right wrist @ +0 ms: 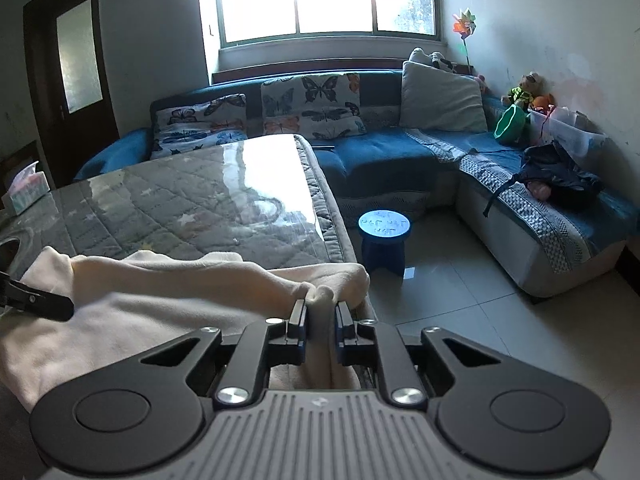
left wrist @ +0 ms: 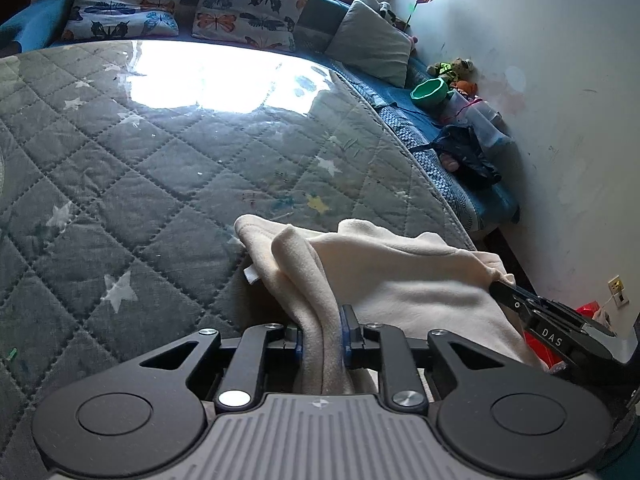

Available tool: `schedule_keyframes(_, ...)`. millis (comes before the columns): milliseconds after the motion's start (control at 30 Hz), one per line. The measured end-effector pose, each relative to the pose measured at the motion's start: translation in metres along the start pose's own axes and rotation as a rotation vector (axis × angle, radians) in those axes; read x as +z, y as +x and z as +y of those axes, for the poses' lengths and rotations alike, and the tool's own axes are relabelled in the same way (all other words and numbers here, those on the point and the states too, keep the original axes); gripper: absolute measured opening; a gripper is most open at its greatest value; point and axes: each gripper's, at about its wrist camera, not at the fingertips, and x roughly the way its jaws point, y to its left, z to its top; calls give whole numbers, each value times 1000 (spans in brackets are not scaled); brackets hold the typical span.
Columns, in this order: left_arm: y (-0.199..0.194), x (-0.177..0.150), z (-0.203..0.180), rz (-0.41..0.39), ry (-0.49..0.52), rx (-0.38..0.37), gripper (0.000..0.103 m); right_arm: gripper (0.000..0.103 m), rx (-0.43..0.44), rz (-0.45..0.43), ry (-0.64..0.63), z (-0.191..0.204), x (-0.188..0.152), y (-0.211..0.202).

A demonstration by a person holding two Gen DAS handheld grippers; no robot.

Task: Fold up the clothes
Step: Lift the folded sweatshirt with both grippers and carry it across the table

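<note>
Cream garment [left wrist: 400, 280] lay at the lower centre of both frames, on the near edge of the quilted tabletop [left wrist: 140, 160]. Left tool [left wrist: 322, 332] and right tool [right wrist: 321, 318] each pinched a bunched edge. A good fold probably needed both edges kept level and taut. The garment's lower part was hidden behind the tools.

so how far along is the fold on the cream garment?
Early. Done: both grips are made. The left gripper is shut on a bunched edge of the cream garment, and the right gripper is shut on another edge. In hand: the cloth hangs bunched between them at the near edge of the quilted table. Left: spreading it flat and every fold; no neat crease shows.
</note>
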Motion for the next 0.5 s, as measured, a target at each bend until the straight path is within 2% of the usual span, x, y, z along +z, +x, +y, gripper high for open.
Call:
schedule_keyframes(100,-3,0,-3,-3,14,13,25,18,-12,-12,-7,3,0,-7)
schedule_keyframes(233,-7,-3,-7,-16,42,42,42,21,-22,-28,-13,7,-1,-16)
schedule_keyframes(333,-10,-5,-9,-24,57,61,48,34,-13,-48,-23,12,0,-27)
schedule_keyframes(433,-13,-9,-10,-29,65,75,54,37,15,-61,-33,21,-2,-38)
schedule_keyframes(500,-15,-12,-12,-32,75,87,56,46,41,-64,-34,25,-3,-42)
